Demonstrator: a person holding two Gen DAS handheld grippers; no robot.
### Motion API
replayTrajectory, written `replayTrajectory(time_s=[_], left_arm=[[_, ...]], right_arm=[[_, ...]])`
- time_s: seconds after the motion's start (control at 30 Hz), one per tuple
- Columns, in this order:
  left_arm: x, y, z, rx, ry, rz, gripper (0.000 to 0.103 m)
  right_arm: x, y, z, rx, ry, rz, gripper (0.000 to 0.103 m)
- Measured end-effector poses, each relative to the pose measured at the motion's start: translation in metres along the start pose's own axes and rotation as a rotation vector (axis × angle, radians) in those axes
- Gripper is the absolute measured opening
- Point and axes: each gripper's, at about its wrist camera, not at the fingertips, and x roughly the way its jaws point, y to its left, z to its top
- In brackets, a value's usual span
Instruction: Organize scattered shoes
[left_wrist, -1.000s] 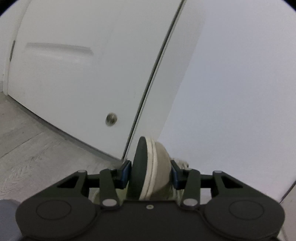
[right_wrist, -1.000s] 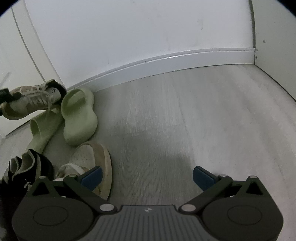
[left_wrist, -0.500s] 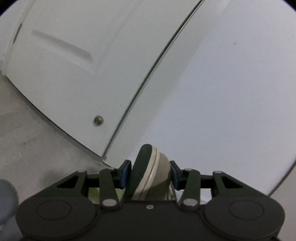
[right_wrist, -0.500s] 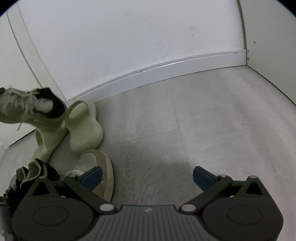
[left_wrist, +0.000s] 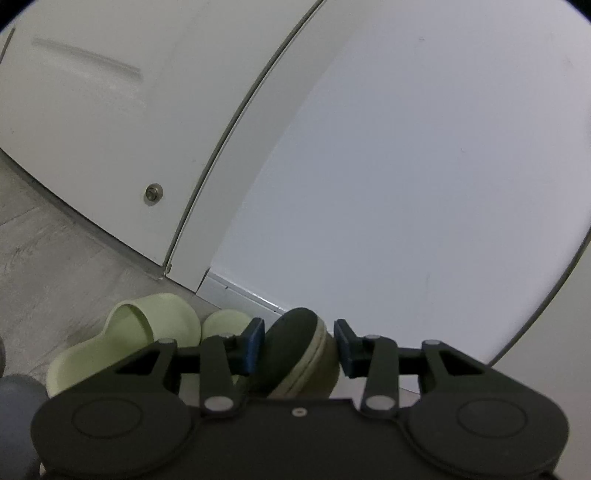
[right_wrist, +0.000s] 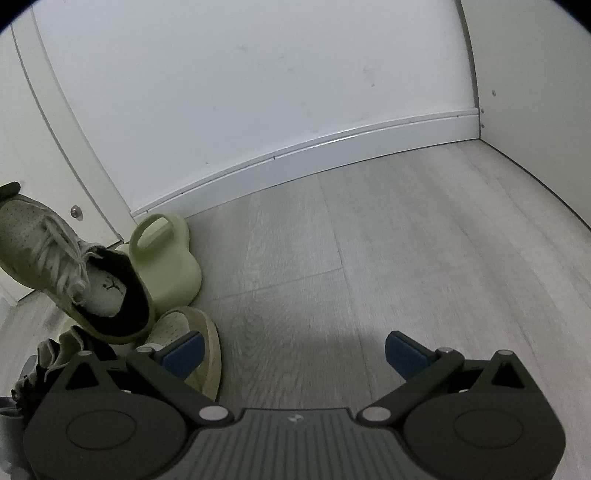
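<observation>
My left gripper (left_wrist: 298, 347) is shut on a beige sneaker (left_wrist: 299, 356), sole edge up between the blue pads. The same sneaker (right_wrist: 70, 273) hangs in the air at the left of the right wrist view, laces and dark collar showing. Below it lie two pale green slides (right_wrist: 166, 254), also seen in the left wrist view (left_wrist: 129, 343). A second beige sneaker (right_wrist: 192, 339) lies sole-side on the floor beside my right gripper's left finger. A dark shoe (right_wrist: 55, 354) lies at the far left. My right gripper (right_wrist: 293, 352) is open and empty over bare floor.
A white wall with a baseboard (right_wrist: 332, 147) runs along the back, meeting a side wall (right_wrist: 535, 74) at the right corner. A white door (left_wrist: 110, 129) with a small metal stopper (left_wrist: 154, 192) stands at the left. The grey wood floor (right_wrist: 406, 240) stretches right of the shoes.
My left gripper has carried the beige sneaker rightward and lower, over the green slides. The right gripper has tilted up slightly and stays open.
</observation>
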Motion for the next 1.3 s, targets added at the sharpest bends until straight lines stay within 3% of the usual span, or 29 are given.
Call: replayTrajectory(time_s=[0.13, 0.3, 0.5, 0.83, 1.03, 1.3], left_arm=[[0.01, -0.006, -0.002, 0.069, -0.02, 0.03, 0.043], [0.007, -0.023, -0.027, 0.237, -0.068, 0.083, 0.056], [0.022, -0.02, -0.057, 0.269, 0.015, 0.028, 0.062], [0.008, -0.03, -0.069, 0.362, 0.007, 0.005, 0.049], [-0.01, -0.034, -0.058, 0.333, -0.038, 0.007, 0.047], [-0.037, -0.065, -0.035, 0.385, -0.117, -0.067, 0.046]], right_arm=[[0.0, -0.001, 0.0, 0.004, 0.001, -0.005, 0.103], [0.003, -0.003, 0.001, 0.02, 0.008, -0.006, 0.103], [0.007, -0.002, 0.001, 0.007, 0.021, 0.007, 0.103], [0.012, -0.004, 0.001, -0.004, 0.029, -0.004, 0.103], [0.012, -0.001, 0.0, -0.009, 0.028, 0.004, 0.103], [0.006, -0.003, -0.001, -0.001, 0.013, 0.005, 0.103]])
